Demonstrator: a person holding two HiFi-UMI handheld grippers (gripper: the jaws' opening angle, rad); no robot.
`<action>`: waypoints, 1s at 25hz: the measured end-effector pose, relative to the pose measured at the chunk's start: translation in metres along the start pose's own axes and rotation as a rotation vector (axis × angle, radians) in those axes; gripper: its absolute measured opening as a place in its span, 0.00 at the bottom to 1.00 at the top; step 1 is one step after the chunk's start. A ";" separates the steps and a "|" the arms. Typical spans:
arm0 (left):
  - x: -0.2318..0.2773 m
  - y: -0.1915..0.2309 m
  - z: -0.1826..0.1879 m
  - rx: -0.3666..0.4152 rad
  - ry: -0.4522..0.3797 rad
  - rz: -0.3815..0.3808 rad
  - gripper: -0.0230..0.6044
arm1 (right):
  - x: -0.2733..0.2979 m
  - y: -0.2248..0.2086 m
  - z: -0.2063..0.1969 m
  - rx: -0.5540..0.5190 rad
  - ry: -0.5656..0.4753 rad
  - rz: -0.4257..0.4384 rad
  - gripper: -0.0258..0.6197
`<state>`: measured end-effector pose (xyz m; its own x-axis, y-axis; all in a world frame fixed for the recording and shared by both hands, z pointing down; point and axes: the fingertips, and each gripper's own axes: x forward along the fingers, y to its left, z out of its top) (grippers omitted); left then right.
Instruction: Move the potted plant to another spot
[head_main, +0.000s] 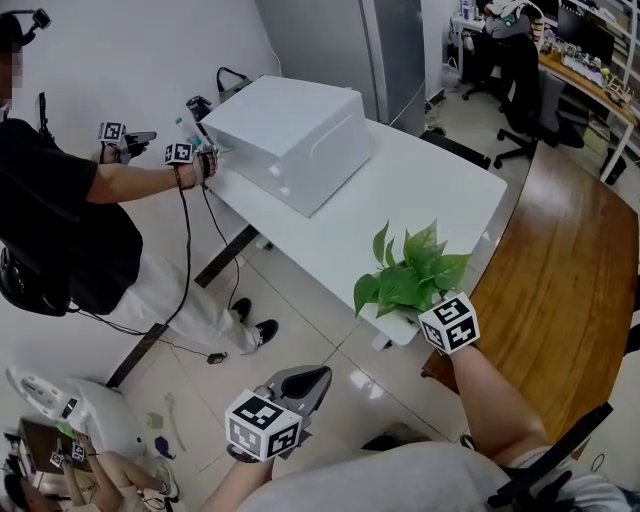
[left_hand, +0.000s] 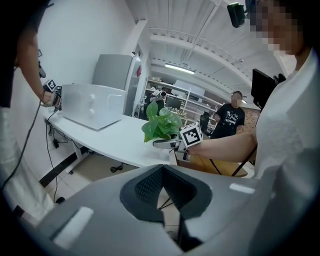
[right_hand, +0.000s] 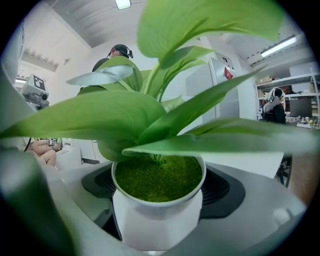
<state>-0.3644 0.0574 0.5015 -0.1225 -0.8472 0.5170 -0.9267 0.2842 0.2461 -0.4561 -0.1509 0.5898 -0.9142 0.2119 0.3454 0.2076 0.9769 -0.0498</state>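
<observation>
"White round pot, broad green leaves: where's the potted plant (head_main: 408, 272)?"

"Clamped by its pot in the right gripper (right_hand: 159, 210), upright at the white table (head_main: 420, 190)'s near corner. The left gripper (left_hand: 165, 195), closed and empty, hangs well apart, lower left."

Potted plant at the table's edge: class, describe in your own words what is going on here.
A person holds a gripper in each hand. The right gripper is closed on the potted plant, gripping its pot at the near edge of the white table. The left gripper hangs lower, over the floor, with its jaws together and empty.
</observation>
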 end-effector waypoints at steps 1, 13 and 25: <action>-0.002 0.003 -0.001 -0.003 0.002 0.003 0.03 | 0.003 0.002 0.001 0.000 0.000 0.001 0.78; -0.002 0.030 -0.004 -0.031 -0.003 0.007 0.03 | 0.031 -0.004 -0.010 -0.040 0.038 0.001 0.78; -0.006 0.041 0.005 -0.032 -0.024 0.002 0.03 | 0.035 0.004 -0.007 -0.044 0.064 0.036 0.85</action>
<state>-0.4032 0.0719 0.5040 -0.1338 -0.8571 0.4975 -0.9147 0.3000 0.2708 -0.4851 -0.1398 0.6086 -0.8819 0.2438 0.4035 0.2565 0.9663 -0.0231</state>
